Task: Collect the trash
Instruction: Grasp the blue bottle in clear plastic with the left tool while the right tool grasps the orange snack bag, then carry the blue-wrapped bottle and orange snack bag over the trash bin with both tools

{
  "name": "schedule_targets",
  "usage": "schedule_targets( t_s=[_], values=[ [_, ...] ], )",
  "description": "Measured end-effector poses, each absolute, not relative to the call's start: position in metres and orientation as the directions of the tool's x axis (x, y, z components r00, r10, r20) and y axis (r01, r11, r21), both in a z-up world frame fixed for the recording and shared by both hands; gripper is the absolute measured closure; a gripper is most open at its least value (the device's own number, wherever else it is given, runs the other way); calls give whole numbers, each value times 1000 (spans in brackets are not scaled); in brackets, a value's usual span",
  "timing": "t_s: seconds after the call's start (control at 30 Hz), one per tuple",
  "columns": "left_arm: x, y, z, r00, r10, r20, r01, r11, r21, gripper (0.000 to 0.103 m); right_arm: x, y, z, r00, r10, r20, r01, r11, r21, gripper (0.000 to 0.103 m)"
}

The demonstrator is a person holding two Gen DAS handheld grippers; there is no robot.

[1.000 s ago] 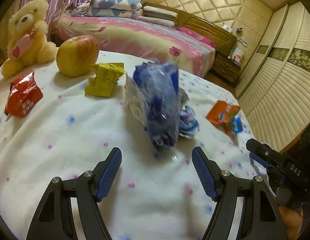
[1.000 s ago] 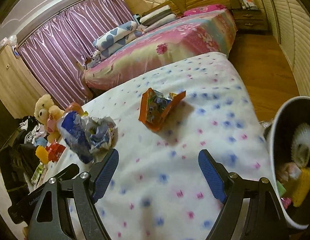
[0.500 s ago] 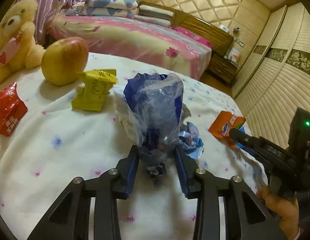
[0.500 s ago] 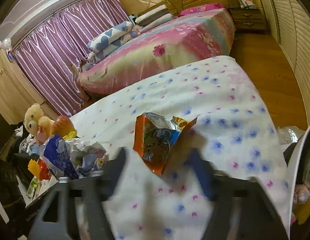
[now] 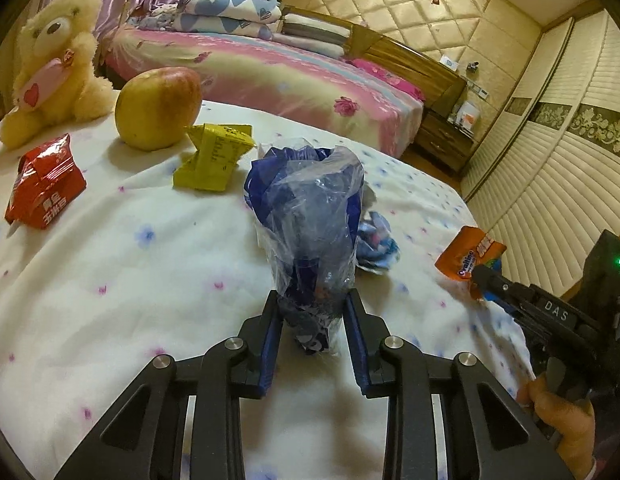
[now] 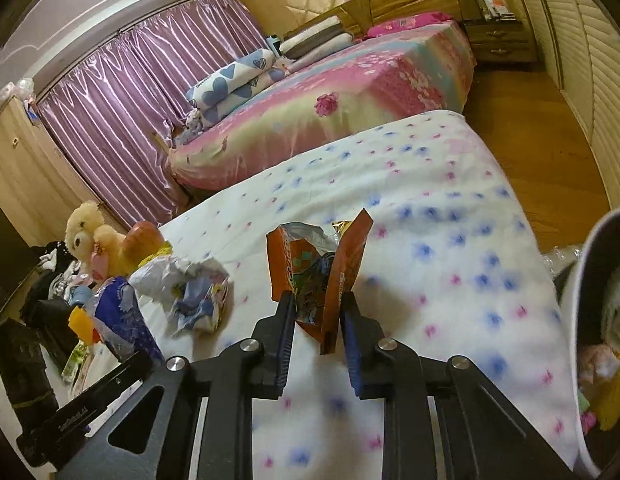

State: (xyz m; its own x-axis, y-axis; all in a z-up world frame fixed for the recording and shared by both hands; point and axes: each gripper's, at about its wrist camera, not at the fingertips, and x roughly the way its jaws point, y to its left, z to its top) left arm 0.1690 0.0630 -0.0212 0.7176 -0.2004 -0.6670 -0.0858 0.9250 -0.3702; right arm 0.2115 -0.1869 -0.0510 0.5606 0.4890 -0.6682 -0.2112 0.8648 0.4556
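My left gripper (image 5: 312, 312) is shut on the lower end of a crumpled blue and clear plastic bag (image 5: 310, 216), which stands upright on the flowered table cover. My right gripper (image 6: 316, 316) is shut on the bottom of an open orange snack wrapper (image 6: 318, 264). That wrapper shows in the left wrist view (image 5: 468, 256) beside the right gripper's body. The blue bag shows in the right wrist view (image 6: 121, 320) at the left. A crumpled white and blue wrapper (image 6: 193, 292) lies between the two; it also shows in the left wrist view (image 5: 376, 246).
A yellow packet (image 5: 213, 156), a red packet (image 5: 45, 186), an apple (image 5: 157, 108) and a teddy bear (image 5: 53, 64) stand at the table's far left. A white bin (image 6: 590, 320) holding trash sits off the table's right edge. A pink bed (image 5: 269, 72) lies beyond.
Both grippers were open a second ago. The left one moved forward and shut on the blue bag; the right one moved forward and shut on the orange wrapper.
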Motion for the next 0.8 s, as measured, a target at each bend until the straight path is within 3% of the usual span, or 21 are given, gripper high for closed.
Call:
schedule_targets(
  t_s=[0.8],
  values=[
    [158, -25, -6, 679, -342, -649, 135, 928, -347, 74, 144, -263, -33, 635, 433, -639, -132, 877, 462, 80]
  ],
)
